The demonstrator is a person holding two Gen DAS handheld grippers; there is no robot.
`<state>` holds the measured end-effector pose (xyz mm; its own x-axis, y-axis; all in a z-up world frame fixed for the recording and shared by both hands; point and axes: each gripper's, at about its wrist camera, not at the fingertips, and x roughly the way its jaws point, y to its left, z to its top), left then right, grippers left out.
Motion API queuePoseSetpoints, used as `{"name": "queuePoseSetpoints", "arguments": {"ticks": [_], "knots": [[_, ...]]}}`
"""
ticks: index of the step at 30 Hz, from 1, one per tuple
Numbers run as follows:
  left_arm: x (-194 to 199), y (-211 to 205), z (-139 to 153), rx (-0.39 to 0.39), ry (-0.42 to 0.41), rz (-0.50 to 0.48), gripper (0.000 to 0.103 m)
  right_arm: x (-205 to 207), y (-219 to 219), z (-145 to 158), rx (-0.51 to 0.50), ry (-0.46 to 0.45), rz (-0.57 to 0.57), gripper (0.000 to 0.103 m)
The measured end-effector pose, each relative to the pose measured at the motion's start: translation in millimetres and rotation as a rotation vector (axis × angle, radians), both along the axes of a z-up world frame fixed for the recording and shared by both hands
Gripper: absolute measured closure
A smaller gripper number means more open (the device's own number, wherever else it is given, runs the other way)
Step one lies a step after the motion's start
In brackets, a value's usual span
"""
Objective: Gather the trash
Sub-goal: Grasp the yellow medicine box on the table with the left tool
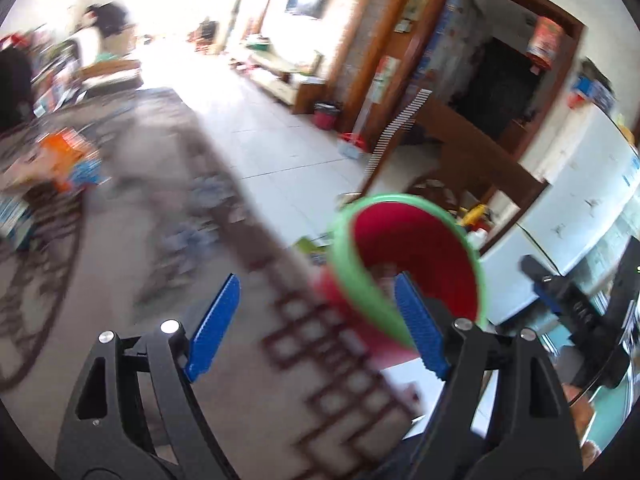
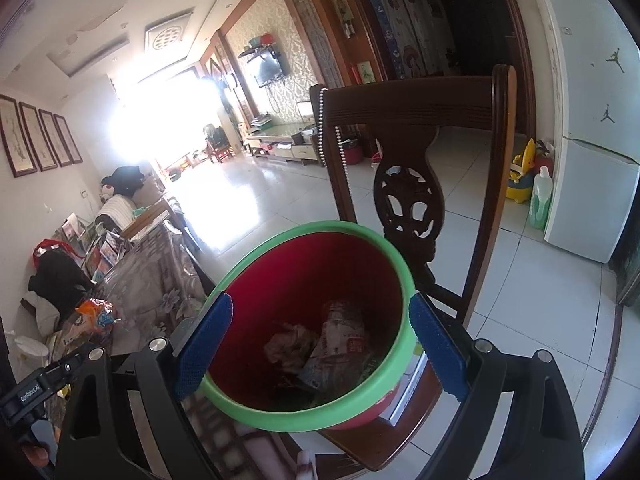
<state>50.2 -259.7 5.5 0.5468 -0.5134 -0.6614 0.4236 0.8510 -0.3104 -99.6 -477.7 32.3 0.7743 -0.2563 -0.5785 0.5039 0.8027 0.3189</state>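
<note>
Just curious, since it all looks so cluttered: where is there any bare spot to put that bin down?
The tiled floor is bare between the table and the wooden chair, and again between the chair and the white fridge. The table's far end is crowded with books and an orange packet. The bin sits between the right tool's pads.

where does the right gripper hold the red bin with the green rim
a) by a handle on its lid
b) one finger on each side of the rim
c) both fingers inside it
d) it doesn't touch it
b: in the right wrist view the right gripper straddles the red bin, a blue pad against the green rim on each side.
</note>
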Motion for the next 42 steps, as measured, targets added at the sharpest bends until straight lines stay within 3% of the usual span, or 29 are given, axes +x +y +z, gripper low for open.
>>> {"name": "queuePoseSetpoints", "arguments": {"ticks": [5, 8, 10, 13, 20, 22, 23, 25, 29, 31, 35, 38, 42], "knots": [[25.5, 116.3, -19.6, 0.074, 0.024, 0.275, 0.026, 27.2, 40.6, 0.6, -0.017, 0.023, 0.116, 0.016], [48.7, 193.8, -29.5, 0.115, 0.054, 0.496, 0.026, 36.4, 61.7, 10.4, -0.088, 0.043, 0.16, 0.016], [68.4, 247.8, -36.7, 0.138, 0.082, 0.656, 0.026, 38.3, 68.9, 15.6, -0.066, 0.025, 0.178, 0.016], [96.9, 305.8, -47.2, 0.165, 0.132, 0.805, 0.026, 47.6, 82.6, 14.2, -0.034, 0.033, 0.214, 0.015], [159.8, 340.2, -74.3, 0.263, 0.234, 0.795, 0.026, 72.4, 136.1, 10.0, -0.09, 0.091, 0.334, 0.015], [167.3, 347.5, -83.6, 0.24, 0.274, 0.791, 0.026, 75.7, 150.4, 7.3, -0.106, 0.108, 0.363, 0.015], [169.1, 349.9, -85.9, 0.217, 0.28, 0.785, 0.028, 77.1, 157.0, 5.6, -0.115, 0.116, 0.379, 0.015], [169.8, 350.0, -88.9, 0.2, 0.278, 0.77, 0.049, 79.5, 167.2, 1.9, -0.124, 0.131, 0.402, 0.015], [163.8, 344.4, -90.4, 0.216, 0.286, 0.697, 0.059, 87.2, 184.0, -1.3, -0.096, 0.142, 0.453, 0.015], [153.4, 344.0, -86.5, 0.195, 0.287, 0.677, 0.064, 94.2, 198.6, 0.8, -0.1, 0.147, 0.498, 0.015], [105.4, 338.8, -57.8, 0.06, 0.275, 0.648, 0.064, 121.3, 240.1, 7.6, -0.106, 0.16, 0.637, 0.015], [53.4, 325.0, -23.7, -0.043, 0.195, 0.603, 0.063, 152.5, 281.6, 9.2, -0.093, 0.17, 0.764, 0.015], [-4.5, 311.6, -7.3, -0.078, 0.083, 0.606, 0.063, 200.4, 343.8, 1.7, -0.107, 0.213, 0.925, 0.015]]}}
